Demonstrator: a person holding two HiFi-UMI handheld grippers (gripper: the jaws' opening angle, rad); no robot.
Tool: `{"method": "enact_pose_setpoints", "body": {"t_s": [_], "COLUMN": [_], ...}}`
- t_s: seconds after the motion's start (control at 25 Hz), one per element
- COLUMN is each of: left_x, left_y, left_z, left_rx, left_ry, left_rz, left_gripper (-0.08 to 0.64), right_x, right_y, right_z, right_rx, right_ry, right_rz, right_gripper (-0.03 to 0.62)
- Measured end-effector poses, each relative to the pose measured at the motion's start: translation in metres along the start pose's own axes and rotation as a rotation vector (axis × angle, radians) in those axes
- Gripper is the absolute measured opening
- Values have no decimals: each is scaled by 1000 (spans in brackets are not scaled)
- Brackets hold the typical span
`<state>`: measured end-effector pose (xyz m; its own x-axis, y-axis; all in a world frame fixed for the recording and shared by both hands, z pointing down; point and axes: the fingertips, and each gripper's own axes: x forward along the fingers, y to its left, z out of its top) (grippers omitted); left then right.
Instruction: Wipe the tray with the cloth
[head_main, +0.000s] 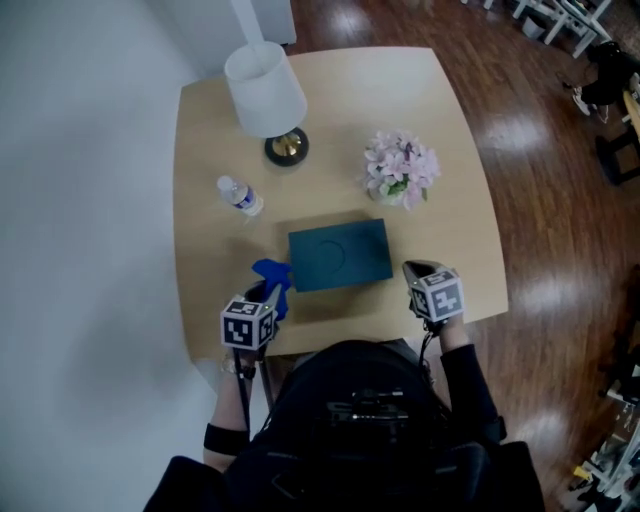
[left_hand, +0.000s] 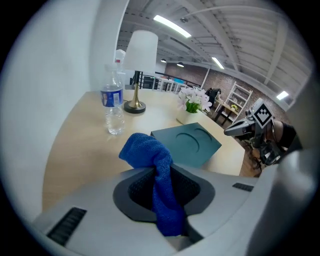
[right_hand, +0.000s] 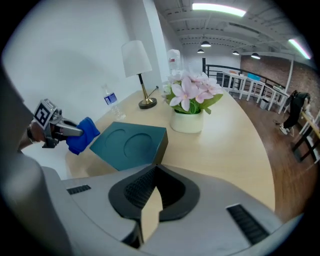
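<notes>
Left gripper clamped on blue cloth, right gripper jaws together, empty, table lamp at teal tray's 11 o'clock, water bottle at 10, flower pot at 1, tray near left gripper's 2 o'clock.

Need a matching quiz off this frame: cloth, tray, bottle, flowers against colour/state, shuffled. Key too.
Things:
1. cloth
2. tray
3. bottle
4. flowers

Colour or state:
A. pink, behind the others
B. blue, clamped in the left gripper
C. clear, upright, blue label
D. teal, two round recesses on top

Pairs: 1-B, 2-D, 3-C, 4-A
</notes>
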<state>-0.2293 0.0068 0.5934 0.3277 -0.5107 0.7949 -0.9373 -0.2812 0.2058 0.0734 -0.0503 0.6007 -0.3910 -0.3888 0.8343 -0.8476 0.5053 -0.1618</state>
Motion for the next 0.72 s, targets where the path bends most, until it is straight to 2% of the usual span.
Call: {"method": "enact_pose_setpoints", "body": {"t_s": [0.12, 0.28, 0.4, 0.56, 0.72], "left_x": [-17, -20, -19, -12, 11], "left_y": [-10, -15, -15, 4, 46], "left_z": [-22, -64, -81, -77, -40], "left_rx": [-58, -141, -166, -183, -259], "left_ry": [-28, -10, -2, -31, -101], "left_rz": [27, 38, 28, 39, 66], "left_gripper": [81, 81, 81, 81, 81], "right_x": [-19, -20, -15, -15, -28], "right_y": [16, 34, 43, 59, 65], "right_z": [-8, -33, -45, -57, -71], "right_rx": [52, 135, 201, 233, 234], "right_ry": [-13, -12, -13, -3, 14], "right_rz": [20, 48, 61, 64, 21], "right_gripper": [8, 8, 8, 8, 8]}}
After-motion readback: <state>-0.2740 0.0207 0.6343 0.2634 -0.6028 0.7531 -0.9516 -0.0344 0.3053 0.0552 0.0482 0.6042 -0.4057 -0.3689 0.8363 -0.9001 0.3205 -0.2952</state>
